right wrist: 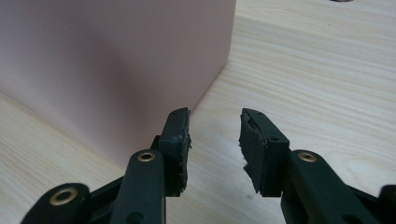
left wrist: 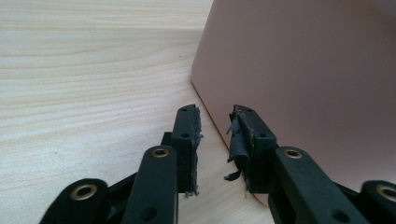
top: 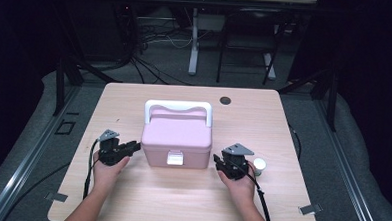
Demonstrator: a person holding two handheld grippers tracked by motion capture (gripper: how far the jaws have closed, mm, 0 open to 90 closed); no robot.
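A pink box with a white handle stood mid-table, toward the near edge. The left gripper and right gripper flanked its near corners, jaws apart with nothing between them. A small white jar sat by the right hand.

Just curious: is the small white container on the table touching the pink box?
Apart. The high view shows the small white container beside the right tool, with bare table separating it from the pink box.
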